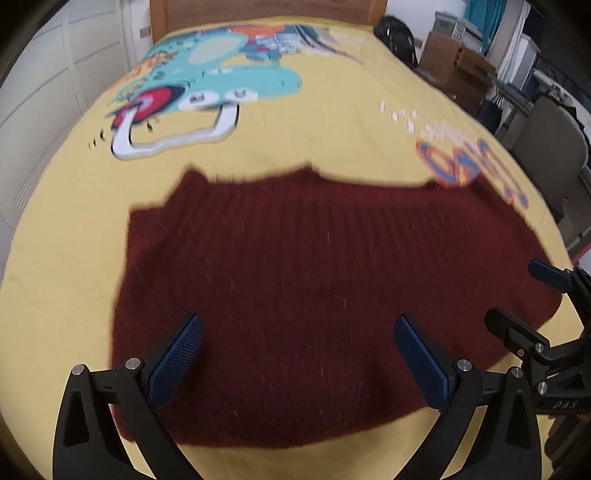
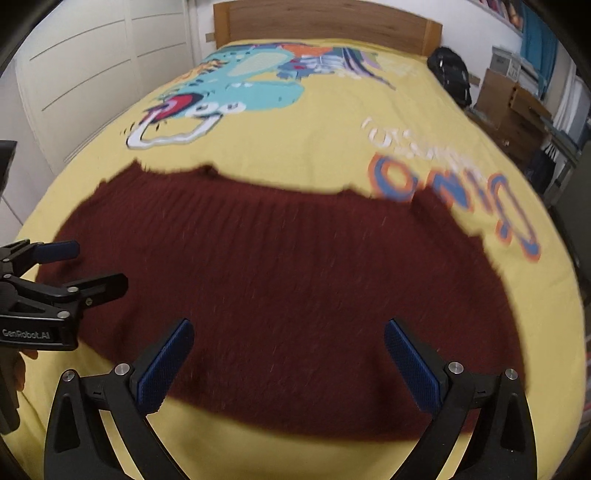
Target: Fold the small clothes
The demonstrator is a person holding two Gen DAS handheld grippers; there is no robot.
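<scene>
A dark red ribbed knit garment (image 1: 314, 288) lies spread flat on the yellow bedspread (image 1: 332, 129), blurred by motion. My left gripper (image 1: 299, 332) hovers over its near part, open wide, nothing between its blue pads. My right gripper (image 2: 288, 336) hangs over the same garment (image 2: 280, 288), also open wide and empty. Each gripper shows in the other's view: the right one (image 1: 524, 299) at the garment's right edge, the left one (image 2: 96, 266) at its left edge, both with jaws apart.
The bedspread carries a large teal cartoon print (image 2: 243, 85) and orange-blue lettering (image 2: 443, 192). A wooden headboard (image 2: 325, 22) stands at the far end. White cupboard doors (image 2: 81, 74) line the left; a black bag (image 2: 450, 74), cardboard boxes (image 2: 513, 107) and a chair (image 1: 554, 147) stand on the right.
</scene>
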